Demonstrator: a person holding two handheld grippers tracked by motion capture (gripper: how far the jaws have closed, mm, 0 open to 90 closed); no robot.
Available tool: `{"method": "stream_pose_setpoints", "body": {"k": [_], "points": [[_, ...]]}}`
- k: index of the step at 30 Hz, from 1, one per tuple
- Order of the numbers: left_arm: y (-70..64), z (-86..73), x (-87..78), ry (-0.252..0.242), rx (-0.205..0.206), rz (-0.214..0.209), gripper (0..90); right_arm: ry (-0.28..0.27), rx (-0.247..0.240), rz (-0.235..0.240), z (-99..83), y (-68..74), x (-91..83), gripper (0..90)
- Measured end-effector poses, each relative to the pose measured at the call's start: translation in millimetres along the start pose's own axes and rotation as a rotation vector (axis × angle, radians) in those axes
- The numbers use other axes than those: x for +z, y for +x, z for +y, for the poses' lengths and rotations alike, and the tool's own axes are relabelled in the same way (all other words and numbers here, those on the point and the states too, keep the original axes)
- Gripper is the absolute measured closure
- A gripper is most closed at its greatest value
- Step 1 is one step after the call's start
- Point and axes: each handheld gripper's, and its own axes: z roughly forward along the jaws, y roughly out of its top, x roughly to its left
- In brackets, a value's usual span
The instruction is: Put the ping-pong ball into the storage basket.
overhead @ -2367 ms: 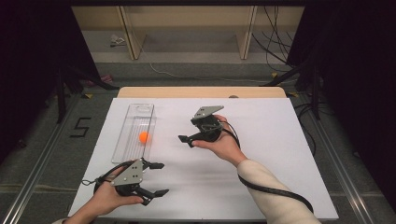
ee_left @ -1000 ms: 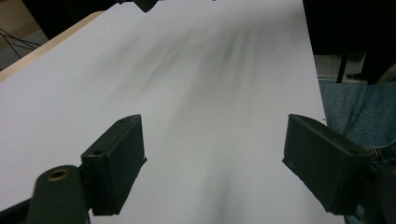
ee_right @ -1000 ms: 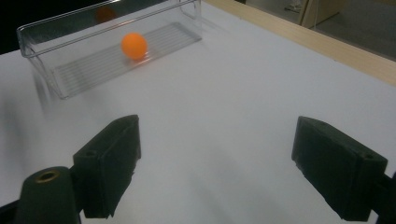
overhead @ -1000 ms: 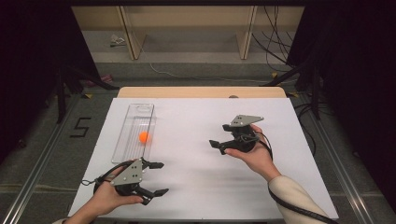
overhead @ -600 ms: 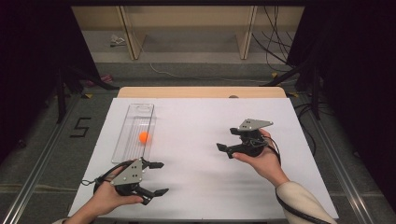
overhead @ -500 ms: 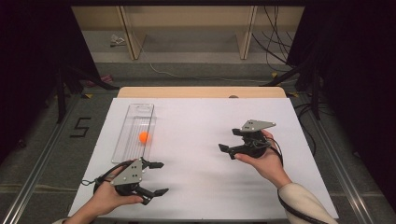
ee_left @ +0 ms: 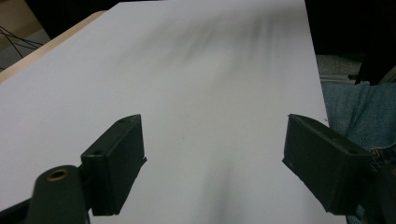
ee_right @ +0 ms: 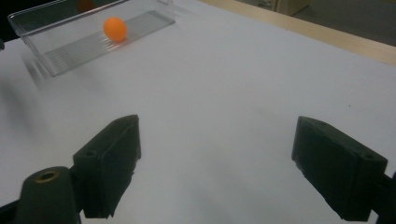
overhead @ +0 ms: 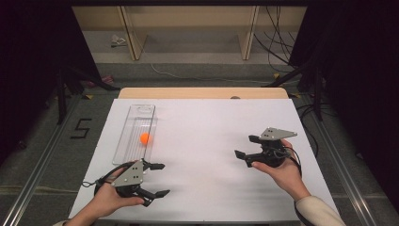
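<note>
The worktop is covered in plain white and carries little. On its left side, towards the far edge, lies a long clear plastic tray, set lengthwise away from you, with a ribbed floor and low walls. A small orange ball sits inside it, roughly midway along and close to the right-hand wall.

Your left gripper is at the near left edge, just short of the tray's near end, with its jaws spread wide and nothing between them. Your right gripper is well apart from the tray on the right side, pointing left towards it, jaws likewise spread wide and empty; in the right gripper view the tray and ball lie far ahead.

Expect the ball to be very light, hollow and smooth, so it will likely roll along the ribs at the slightest nudge and could dent if squeezed hard. Take it across its widest part, jaws coming down from above, and close gently.

The tray looks light, stiff and slippery too; if you must steady it, pinch one long wall near an end rather than pushing it.
</note>
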Motion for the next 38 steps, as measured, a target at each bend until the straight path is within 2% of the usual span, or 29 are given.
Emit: {"method": "stream_pose_setpoints", "body": {"k": [13, 25, 38], "points": [[-0.1, 0.1, -0.3, -0.003, 0.000, 0.002, 20.0, -0.004, 0.020, -0.011, -13.7, 0.7, -16.2, 16.5], [-0.1, 0.2, -0.5, -0.004, 0.002, 0.004, 20.0, 0.006, 0.024, -0.003, -22.2, 3.8, -21.4, 16.5], [0.0, 0.6, -0.2, -0.005, 0.003, 0.001, 20.0, -0.007, 0.038, -0.009, -24.0, 0.8, -24.4, 16.5]]}}
